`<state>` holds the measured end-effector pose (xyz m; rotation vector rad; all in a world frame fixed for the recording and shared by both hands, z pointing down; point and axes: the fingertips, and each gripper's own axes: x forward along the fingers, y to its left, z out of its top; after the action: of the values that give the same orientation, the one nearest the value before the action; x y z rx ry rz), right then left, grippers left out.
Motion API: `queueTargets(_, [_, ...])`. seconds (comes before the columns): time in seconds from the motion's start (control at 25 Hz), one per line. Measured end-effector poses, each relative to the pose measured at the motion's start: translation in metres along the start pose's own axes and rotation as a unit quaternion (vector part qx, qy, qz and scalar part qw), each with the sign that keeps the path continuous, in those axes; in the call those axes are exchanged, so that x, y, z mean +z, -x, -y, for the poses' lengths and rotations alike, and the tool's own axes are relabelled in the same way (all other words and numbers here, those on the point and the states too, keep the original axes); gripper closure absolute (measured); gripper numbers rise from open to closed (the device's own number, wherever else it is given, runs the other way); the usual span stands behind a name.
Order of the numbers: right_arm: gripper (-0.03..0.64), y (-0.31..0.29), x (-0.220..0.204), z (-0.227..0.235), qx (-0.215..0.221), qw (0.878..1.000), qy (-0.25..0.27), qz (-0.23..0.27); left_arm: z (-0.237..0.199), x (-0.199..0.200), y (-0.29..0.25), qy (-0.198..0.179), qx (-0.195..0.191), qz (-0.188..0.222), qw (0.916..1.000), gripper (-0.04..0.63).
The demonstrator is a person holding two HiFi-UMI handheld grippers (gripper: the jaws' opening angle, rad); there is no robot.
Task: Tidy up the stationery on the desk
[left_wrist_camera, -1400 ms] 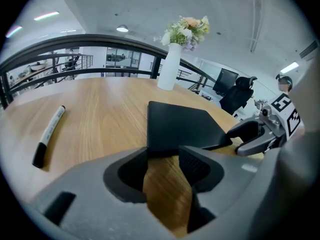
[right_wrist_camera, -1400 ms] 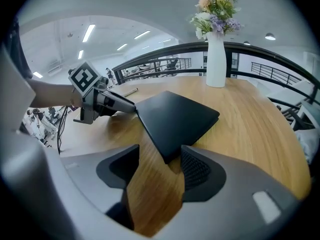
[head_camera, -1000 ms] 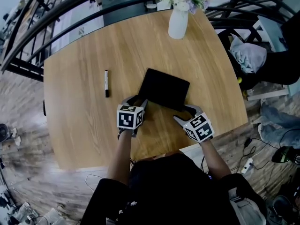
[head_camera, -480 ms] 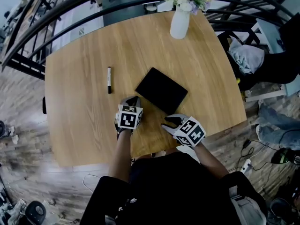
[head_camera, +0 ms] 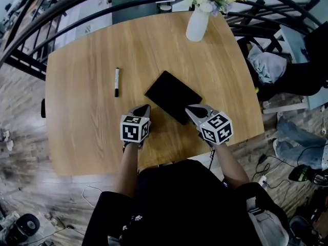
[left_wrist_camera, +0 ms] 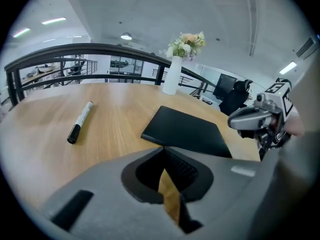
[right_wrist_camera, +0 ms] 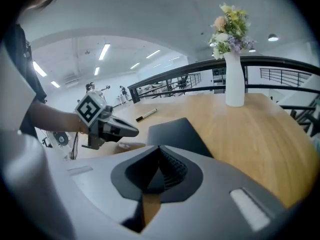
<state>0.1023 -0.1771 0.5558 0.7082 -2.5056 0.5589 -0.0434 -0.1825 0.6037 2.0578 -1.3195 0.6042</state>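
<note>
So, my left gripper (head_camera: 143,108) jaws shut, empty, right gripper (head_camera: 193,109) jaws just closed, empty too, black pad (head_camera: 172,97) ahead, marker (head_camera: 117,82) print unreadable to me.

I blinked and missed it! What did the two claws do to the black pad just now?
The left claw and right claw, open at the near corners of the black pad before, came off it and shut, empty. The pad turned slightly. The marker and vase stayed put.
</note>
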Motion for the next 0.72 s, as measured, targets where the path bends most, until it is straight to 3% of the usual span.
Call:
queueTargets(0.12, [0.603, 0.0, 0.011, 0.03, -0.019, 1.0, 0.02, -0.008, 0.01, 0.003, 0.001, 0.026, -0.007, 0.011, 0.9996, 0.601])
queueTargets(0.24, [0.549, -0.004, 0.012, 0.053, -0.02, 0.999, 0.034, -0.028, 0.021, 0.002, -0.002, 0.059, -0.015, 0.02, 0.9979, 0.593])
queueTargets(0.48, [0.473, -0.022, 0.006, 0.073, 0.0, 0.997, 0.04, -0.07, 0.038, -0.005, -0.003, 0.126, -0.034, 0.026, 0.9911, 0.489])
queueTargets(0.72, [0.417, -0.037, -0.004, 0.081, 0.03, 0.994, 0.033, -0.1, 0.054, -0.008, -0.009, 0.147, -0.044, 0.022, 0.9878, 0.396])
